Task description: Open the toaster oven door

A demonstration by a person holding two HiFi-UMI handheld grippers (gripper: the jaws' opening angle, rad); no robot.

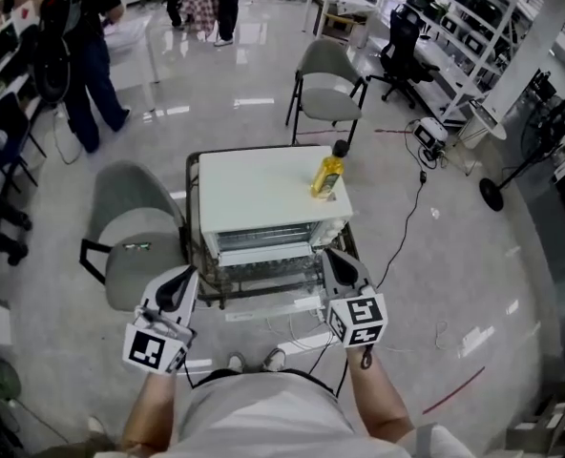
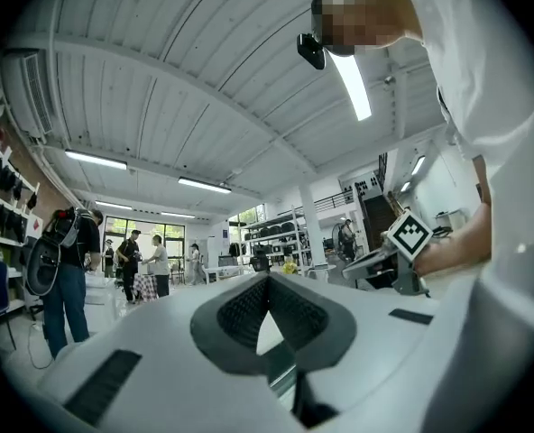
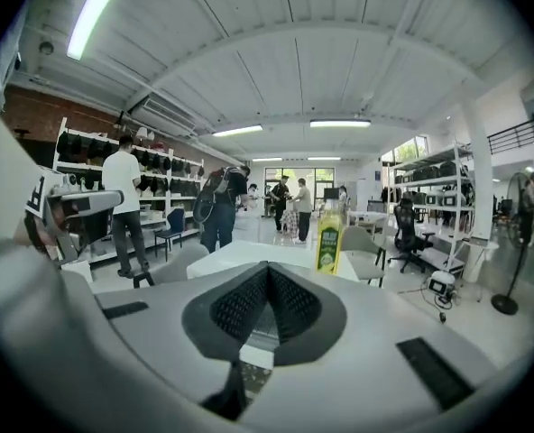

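The white toaster oven (image 1: 263, 194) stands on a small cart just ahead of me. Its glass door (image 1: 263, 277) looks folded down toward me, with the rack showing behind it. A yellow bottle (image 1: 327, 175) stands on the oven's top right corner and also shows in the right gripper view as the bottle (image 3: 328, 237). My left gripper (image 1: 179, 289) hangs shut and empty at the door's left front corner. My right gripper (image 1: 340, 267) is shut and empty at the door's right corner. Each gripper's own view, left gripper (image 2: 269, 282) and right gripper (image 3: 267, 269), shows the pads meeting with nothing between them.
A grey chair (image 1: 135, 232) stands close on the oven's left and another chair (image 1: 328, 79) behind it. Cables (image 1: 408, 219) trail over the floor on the right, near a fan stand (image 1: 507, 184). People (image 1: 82, 60) stand at the back left.
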